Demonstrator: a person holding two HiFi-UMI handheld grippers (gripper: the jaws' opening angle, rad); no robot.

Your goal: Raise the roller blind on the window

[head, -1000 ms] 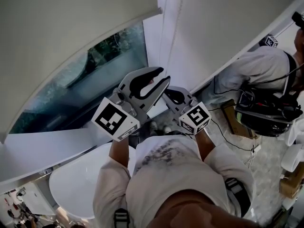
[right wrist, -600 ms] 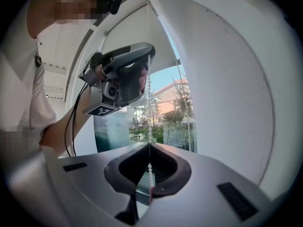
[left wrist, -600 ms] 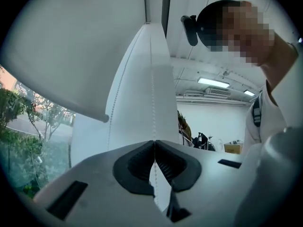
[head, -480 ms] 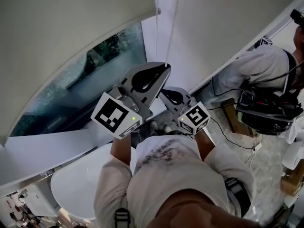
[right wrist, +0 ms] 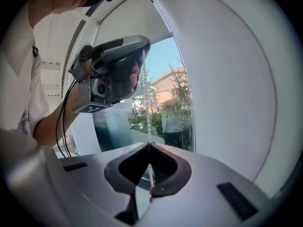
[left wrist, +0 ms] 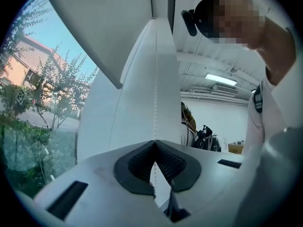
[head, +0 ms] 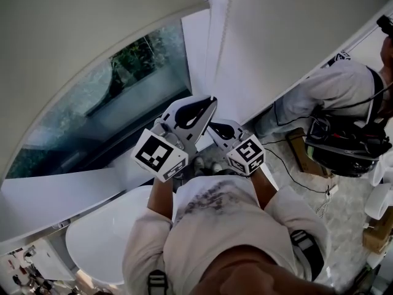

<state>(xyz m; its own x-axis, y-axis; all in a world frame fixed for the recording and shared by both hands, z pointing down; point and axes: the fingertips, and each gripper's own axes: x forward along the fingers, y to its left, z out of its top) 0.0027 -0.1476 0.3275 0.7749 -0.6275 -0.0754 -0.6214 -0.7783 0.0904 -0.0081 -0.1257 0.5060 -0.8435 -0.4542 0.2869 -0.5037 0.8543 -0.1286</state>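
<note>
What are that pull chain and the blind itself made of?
The pull chain looks like small round whitish plastic beads strung on a cord, though painted metal is possible. The blind seems to be a matte off-white fabric or vinyl: smooth, opaque, no sheen.

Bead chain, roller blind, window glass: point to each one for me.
bead chain [left wrist: 155,93]: left gripper view, the vertical stretch at mid-height.
roller blind [head: 86,29]: head view, middle of its fabric.
window glass [head: 123,103]: head view, bare pane below the blind.
</note>
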